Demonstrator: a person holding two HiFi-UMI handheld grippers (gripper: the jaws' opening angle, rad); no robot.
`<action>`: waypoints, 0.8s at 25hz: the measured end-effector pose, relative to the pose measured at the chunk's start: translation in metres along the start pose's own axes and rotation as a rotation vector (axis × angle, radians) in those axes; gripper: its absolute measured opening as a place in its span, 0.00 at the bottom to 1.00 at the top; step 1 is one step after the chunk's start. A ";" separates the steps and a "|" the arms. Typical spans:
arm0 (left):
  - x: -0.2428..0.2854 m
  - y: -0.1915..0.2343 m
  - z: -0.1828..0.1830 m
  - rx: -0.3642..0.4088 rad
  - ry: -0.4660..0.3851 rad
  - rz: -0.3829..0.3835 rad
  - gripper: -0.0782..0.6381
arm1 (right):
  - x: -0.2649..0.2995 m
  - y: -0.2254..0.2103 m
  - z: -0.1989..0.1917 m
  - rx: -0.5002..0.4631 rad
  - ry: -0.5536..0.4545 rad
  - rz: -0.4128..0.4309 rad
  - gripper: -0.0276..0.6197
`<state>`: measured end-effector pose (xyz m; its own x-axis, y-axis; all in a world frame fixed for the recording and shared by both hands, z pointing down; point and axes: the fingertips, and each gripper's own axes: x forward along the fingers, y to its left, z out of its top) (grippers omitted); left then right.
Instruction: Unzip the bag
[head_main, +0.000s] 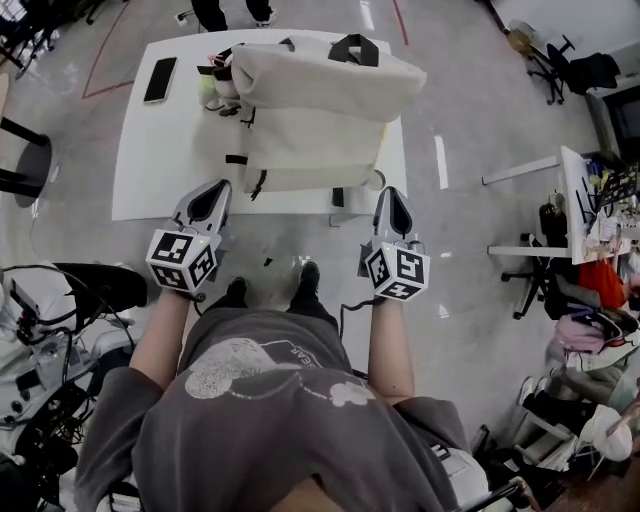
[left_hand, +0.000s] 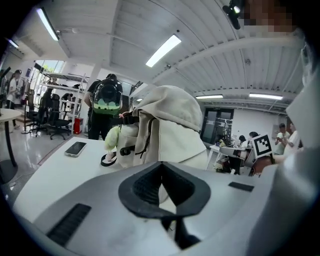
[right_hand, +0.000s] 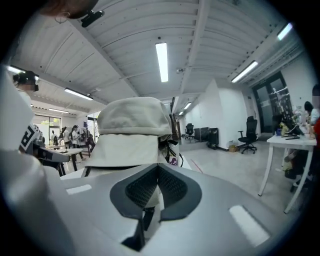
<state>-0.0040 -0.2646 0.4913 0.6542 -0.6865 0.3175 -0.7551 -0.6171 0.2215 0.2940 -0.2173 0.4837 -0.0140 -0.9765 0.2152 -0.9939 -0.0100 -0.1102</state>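
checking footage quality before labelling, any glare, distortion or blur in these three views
Head view: fairly sharp, light streaks glare off the glossy floor, edges bend. Left gripper view: fisheye circle with black corners, ceiling strip light blown out, bag clear. Right gripper view: same dark corners, right claw up close slightly soft.

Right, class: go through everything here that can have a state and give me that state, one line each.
bag: upright on the table, top slumped over, no opening showing.
left gripper: shut, empty, short of the bag.
right gripper: shut, empty, short of the bag.
phone: lying flat on the table, screen dark.
plush toy: resting against the bag's side.
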 end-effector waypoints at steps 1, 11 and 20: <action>-0.005 0.004 0.001 0.010 0.001 -0.026 0.12 | -0.007 0.006 0.000 0.009 -0.013 -0.034 0.04; -0.038 0.032 0.010 0.020 -0.039 -0.191 0.12 | -0.075 0.082 -0.014 0.018 -0.019 -0.248 0.04; -0.070 0.016 -0.029 -0.030 0.021 -0.239 0.12 | -0.108 0.102 -0.026 0.027 -0.001 -0.244 0.04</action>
<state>-0.0629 -0.2151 0.4997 0.8135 -0.5140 0.2722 -0.5803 -0.7492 0.3194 0.1912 -0.1078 0.4742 0.2263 -0.9446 0.2376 -0.9645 -0.2514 -0.0808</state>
